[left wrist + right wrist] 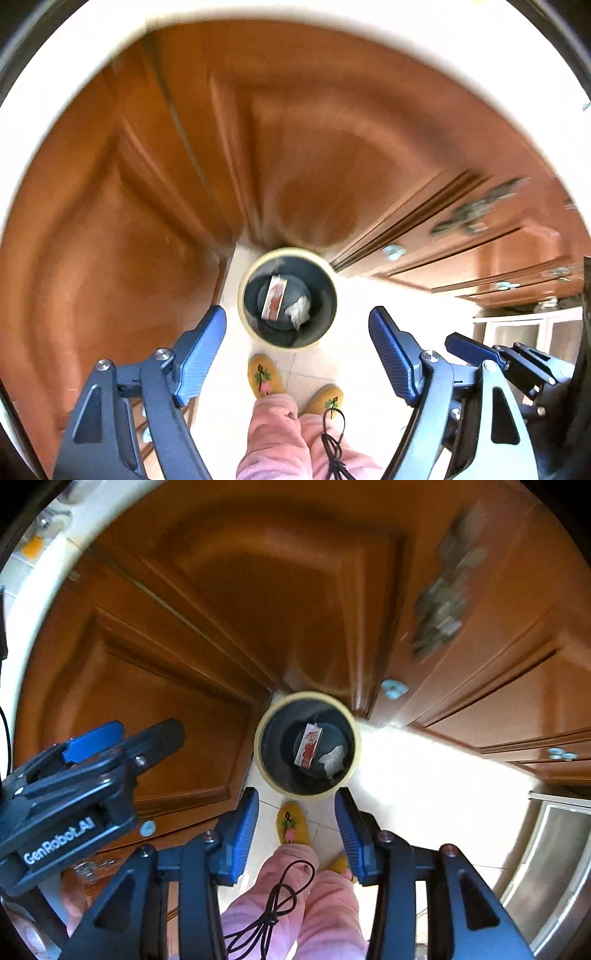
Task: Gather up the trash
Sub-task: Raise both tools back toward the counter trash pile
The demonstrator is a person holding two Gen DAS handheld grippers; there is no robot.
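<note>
A round trash bin (246, 295) with a cream rim and dark liner stands on the pale floor below both grippers; it also shows in the right wrist view (266, 746). Inside lie a flat red-and-white wrapper (274, 297) (308, 744) and a crumpled white tissue (300, 309) (333, 758). My left gripper (297, 343) is open wide and empty, high above the bin. My right gripper (297, 827) is open and empty, also above the bin. The left gripper's body (74, 790) shows at the left of the right wrist view.
Brown wooden cabinet doors (184, 147) (221, 609) with pale blue knobs (394, 688) rise behind the bin. The person's pink trouser legs (295, 904) and yellow slippers (264, 374) stand just before the bin. A black cable (273, 912) dangles. A steel appliance (554, 867) is at right.
</note>
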